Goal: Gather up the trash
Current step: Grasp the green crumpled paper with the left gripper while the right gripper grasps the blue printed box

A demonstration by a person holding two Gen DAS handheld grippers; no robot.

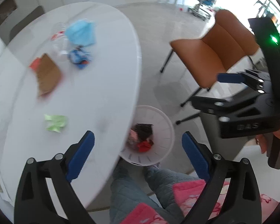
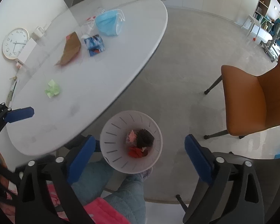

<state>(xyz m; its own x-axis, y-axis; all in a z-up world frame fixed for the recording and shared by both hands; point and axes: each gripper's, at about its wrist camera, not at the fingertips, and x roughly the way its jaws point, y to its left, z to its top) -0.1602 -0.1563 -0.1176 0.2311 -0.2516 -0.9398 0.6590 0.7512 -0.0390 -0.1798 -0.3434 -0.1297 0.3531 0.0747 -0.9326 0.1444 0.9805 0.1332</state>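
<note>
The white oval worktop [image 2: 121, 43] carries a blue face mask [image 2: 109, 22], brown paper bag [image 2: 70, 49], blue wrapper [image 2: 94, 44] and green scrap [image 2: 52, 89]. Beside it on the floor, the white bin [image 2: 110, 130] holds red and dark trash. Both the left gripper [image 1: 138, 158] and the right gripper [image 2: 140, 158] have their fingers spread wide, holding nothing.

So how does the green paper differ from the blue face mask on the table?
The green paper is small and crumpled; the blue face mask is larger, with white ear loops. The paper lies alone nearer the bin; the mask lies farther away among other litter. Both rest on the white table, not yet collected.
</note>
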